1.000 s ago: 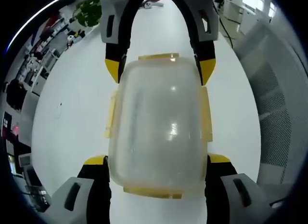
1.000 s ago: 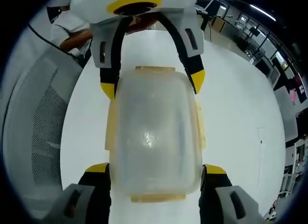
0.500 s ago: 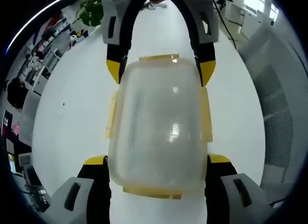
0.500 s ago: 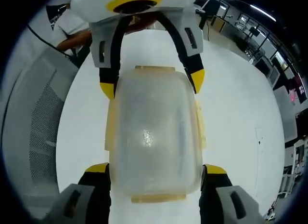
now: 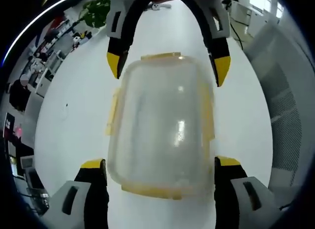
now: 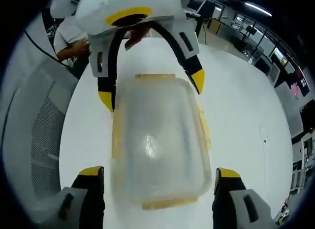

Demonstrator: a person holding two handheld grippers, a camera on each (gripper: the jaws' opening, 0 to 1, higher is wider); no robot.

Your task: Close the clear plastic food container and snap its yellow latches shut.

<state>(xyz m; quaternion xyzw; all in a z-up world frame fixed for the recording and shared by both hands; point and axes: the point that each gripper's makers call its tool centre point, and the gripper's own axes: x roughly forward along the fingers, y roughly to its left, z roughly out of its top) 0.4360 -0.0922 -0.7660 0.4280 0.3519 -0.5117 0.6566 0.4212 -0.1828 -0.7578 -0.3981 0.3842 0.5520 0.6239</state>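
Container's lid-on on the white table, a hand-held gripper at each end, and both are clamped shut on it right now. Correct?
Not quite: the jaws are open, not clamped. In the left gripper view the left hand-held gripper stands spread clear of the container; the right gripper view shows the right hand-held gripper likewise. The lid is on, and it sits on the white table.

Left gripper (image 5: 160, 162) at bottom of left gripper view, jaws spread wide; right gripper (image 6: 159, 172) at bottom of right gripper view, jaws likewise apart.
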